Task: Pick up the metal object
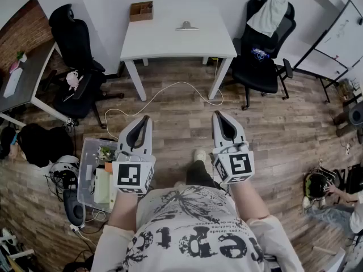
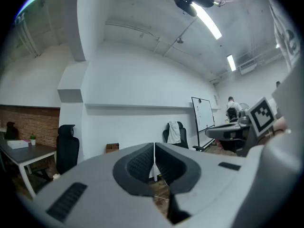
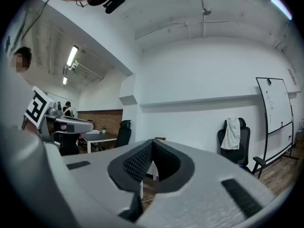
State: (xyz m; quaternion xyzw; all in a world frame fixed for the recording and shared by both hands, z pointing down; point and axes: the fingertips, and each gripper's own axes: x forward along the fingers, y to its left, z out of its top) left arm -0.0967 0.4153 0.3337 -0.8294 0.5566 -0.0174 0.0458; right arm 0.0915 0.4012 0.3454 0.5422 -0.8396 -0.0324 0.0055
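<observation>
Large black lettering across the person's white T-shirt (image 1: 193,239), partly cut off, no word readable, faint handwriting on the whiteboard (image 1: 342,35), too small to read, square coded markers, no letters, on the left gripper (image 1: 146,119) and right gripper (image 1: 219,115) cubes

Open floor (image 1: 272,123) to the table (image 1: 170,41) — cable (image 1: 181,83) across, chairs (image 1: 76,44) flanking.

I have the left tongs (image 1: 146,119) and right tongs (image 1: 219,115) side by side, with the table (image 1: 164,44) ahead of both, against the far wall. On it the metal object (image 1: 186,25) lies ahead of the gap between them, and the box (image 1: 141,11) is at the far left corner. The left chair (image 1: 74,35) and right chair (image 1: 262,52) flank the table. A cable (image 1: 181,83) lies on the floor between tongs and table, and a crate (image 1: 85,169) sits just left of the left tongs
</observation>
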